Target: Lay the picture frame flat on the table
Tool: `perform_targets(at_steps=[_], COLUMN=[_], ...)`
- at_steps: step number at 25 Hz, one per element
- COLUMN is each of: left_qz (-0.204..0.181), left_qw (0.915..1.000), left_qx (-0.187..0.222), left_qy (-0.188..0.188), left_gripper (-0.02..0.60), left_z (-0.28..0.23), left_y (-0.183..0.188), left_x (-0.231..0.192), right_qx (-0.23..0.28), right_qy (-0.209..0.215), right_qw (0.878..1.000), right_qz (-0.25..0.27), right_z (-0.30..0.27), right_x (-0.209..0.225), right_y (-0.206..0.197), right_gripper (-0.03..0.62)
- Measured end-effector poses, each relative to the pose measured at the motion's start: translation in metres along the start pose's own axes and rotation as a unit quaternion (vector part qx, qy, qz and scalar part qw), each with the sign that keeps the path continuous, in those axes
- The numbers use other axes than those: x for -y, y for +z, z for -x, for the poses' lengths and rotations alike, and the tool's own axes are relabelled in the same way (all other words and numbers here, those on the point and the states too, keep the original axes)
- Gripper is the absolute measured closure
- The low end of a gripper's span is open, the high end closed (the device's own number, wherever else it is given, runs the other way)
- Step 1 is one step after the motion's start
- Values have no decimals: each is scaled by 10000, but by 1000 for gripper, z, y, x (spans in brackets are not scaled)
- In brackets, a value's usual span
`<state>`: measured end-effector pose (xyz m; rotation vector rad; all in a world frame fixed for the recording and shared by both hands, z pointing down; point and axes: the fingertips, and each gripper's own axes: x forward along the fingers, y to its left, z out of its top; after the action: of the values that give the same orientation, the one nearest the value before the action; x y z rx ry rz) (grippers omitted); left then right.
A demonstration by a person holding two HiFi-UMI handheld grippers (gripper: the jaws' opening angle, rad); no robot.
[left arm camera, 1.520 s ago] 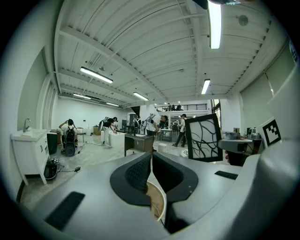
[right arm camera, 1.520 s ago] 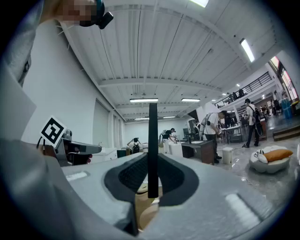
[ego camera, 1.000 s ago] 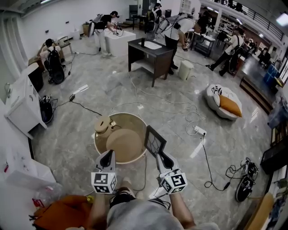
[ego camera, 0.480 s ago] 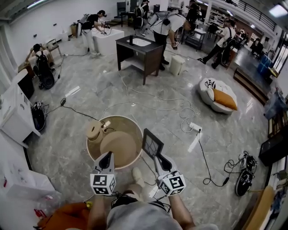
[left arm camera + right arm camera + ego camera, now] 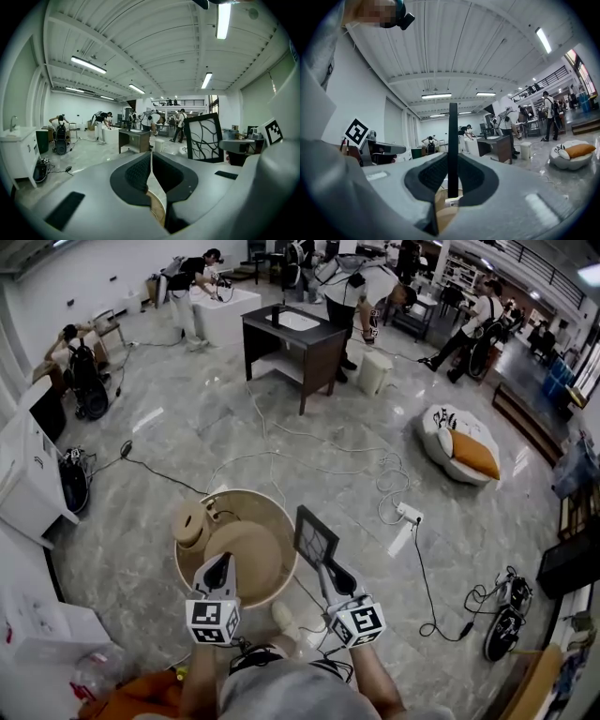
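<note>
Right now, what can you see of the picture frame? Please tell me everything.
The picture frame is a thin rectangle with a dark border; its picture shows black branching lines on a pale ground. It stands upright, leaning slightly, pinched at its lower edge by the right hand-held gripper, whose jaws are shut on it. It hangs over the right rim of the round table, not yet lying on it. Nothing else touches it.

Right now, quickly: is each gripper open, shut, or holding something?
Left gripper: shut, nothing between its jaws.
Right gripper: shut on the picture frame, which stands upright, edge-on between the jaws.
</note>
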<state>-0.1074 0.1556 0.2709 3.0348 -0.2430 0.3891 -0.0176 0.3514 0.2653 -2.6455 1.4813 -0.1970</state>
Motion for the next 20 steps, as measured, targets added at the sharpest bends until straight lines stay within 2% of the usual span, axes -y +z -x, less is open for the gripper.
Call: perform_targets(at_steps=[14,20], left_qz=[287,281], left_qw=[9989,9981], left_qx=[-109,-75], left_qy=[361,552], left_gripper=[552,552], left_z=[-118,-148], left_y=[23,26], left_x=[-65,-91], right_qx=[-308,-385], right_qy=[465,656], right_qw=[9984,9971], right_qz=[26,41], right_z=[-151,-200], right_x=[51,65], right_y=[11,6], right_gripper=[534,534])
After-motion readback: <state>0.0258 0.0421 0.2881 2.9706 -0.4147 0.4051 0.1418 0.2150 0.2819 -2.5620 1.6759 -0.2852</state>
